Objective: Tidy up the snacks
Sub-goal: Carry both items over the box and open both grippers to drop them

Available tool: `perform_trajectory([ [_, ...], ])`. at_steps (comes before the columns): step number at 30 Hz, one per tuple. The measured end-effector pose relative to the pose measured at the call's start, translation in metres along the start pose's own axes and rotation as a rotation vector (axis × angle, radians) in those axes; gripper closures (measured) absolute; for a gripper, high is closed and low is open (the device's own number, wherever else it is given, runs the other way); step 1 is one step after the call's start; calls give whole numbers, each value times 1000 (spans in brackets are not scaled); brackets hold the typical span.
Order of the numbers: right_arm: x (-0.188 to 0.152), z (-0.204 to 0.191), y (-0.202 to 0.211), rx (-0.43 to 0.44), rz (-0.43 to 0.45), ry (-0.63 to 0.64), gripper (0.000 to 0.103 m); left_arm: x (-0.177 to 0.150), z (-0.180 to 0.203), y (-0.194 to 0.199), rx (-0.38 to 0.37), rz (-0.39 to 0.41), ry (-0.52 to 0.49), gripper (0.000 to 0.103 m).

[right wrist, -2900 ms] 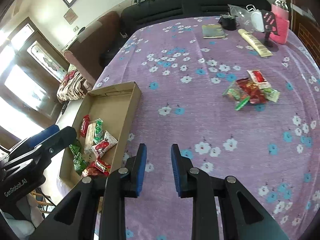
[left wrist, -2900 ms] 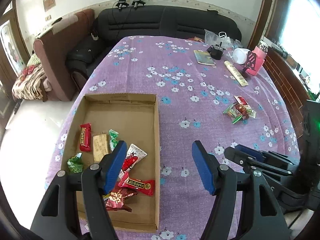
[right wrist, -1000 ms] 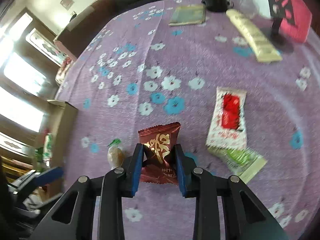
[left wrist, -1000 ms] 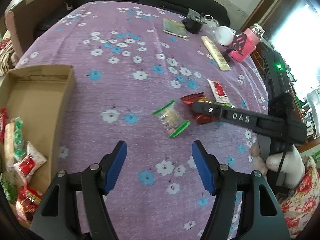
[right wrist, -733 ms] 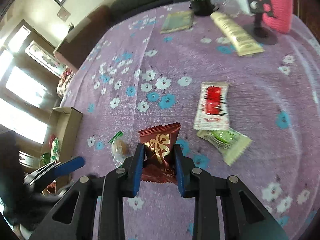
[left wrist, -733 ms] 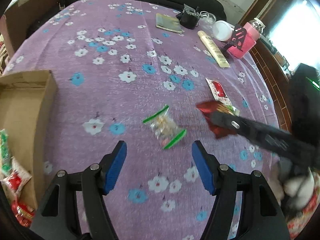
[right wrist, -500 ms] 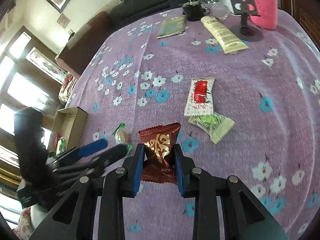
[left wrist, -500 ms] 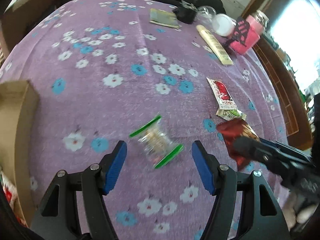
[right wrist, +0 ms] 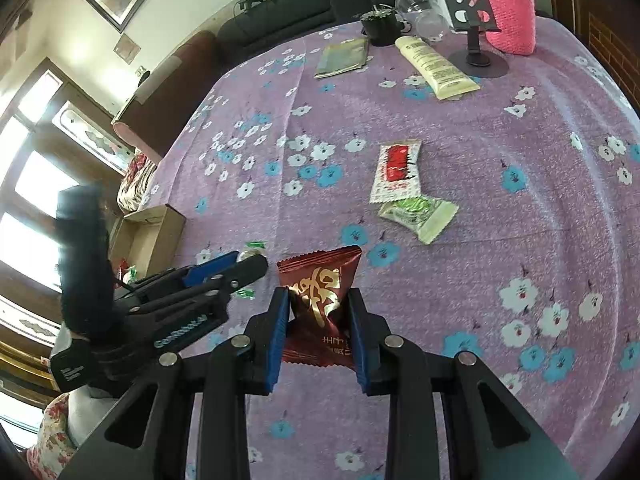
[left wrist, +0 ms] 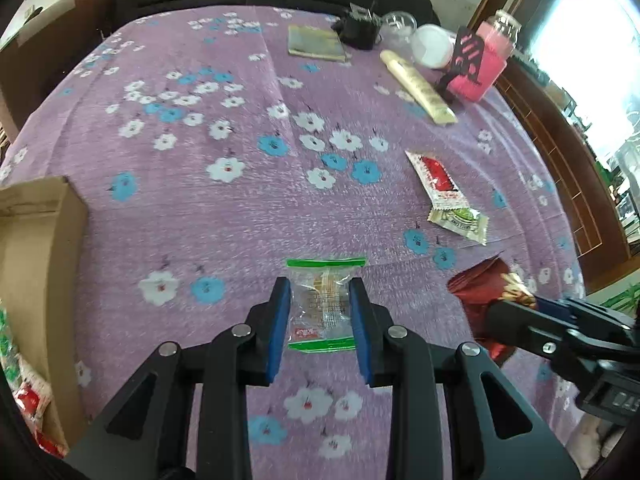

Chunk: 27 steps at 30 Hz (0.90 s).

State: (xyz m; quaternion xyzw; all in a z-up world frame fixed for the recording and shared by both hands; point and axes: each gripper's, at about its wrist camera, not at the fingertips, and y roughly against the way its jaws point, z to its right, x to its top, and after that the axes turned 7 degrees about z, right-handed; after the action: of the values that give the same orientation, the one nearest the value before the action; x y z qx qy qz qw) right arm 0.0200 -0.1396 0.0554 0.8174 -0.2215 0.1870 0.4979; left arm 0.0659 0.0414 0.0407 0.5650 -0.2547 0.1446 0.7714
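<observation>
Cardboard forms the box (left wrist: 44, 236) at the far left of the purple flowered cloth (left wrist: 224, 216); it already holds several wrapped snacks and is judged to be the drop point for both items now in hand.

Left tongs (left wrist: 320, 312): the blue pads sit against both sides of a clear green-edged packet (left wrist: 323, 304). The packet appears gripped, though whether it is lifted off the cloth cannot be told. Keep the squeeze light, since the thin film creases easily; raise it clear before travelling left, and release only once it is above the box floor.

Right tongs (right wrist: 318, 316): clenched on a dark red foil packet (right wrist: 320, 284), pinched across its lower half and held above the cloth. Follow the left tool rather than crossing it.

Further right, a red-and-white packet (left wrist: 438, 178) and a green packet (left wrist: 460, 220) lie touching on the cloth, not yet collected.
</observation>
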Motion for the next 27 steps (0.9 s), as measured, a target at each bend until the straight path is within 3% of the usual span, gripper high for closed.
perform_trajectory([
  [11, -15, -75, -18, 63, -31, 61, 75, -17, -52, 89, -14, 89, 102, 72],
  [19, -33, -159, -40, 141, -72, 162, 75, -51, -134, 145, 109, 119, 189, 71],
  [27, -59, -234, -73, 177, -137, 251, 75, -80, -207, 163, 178, 107, 287, 71],
])
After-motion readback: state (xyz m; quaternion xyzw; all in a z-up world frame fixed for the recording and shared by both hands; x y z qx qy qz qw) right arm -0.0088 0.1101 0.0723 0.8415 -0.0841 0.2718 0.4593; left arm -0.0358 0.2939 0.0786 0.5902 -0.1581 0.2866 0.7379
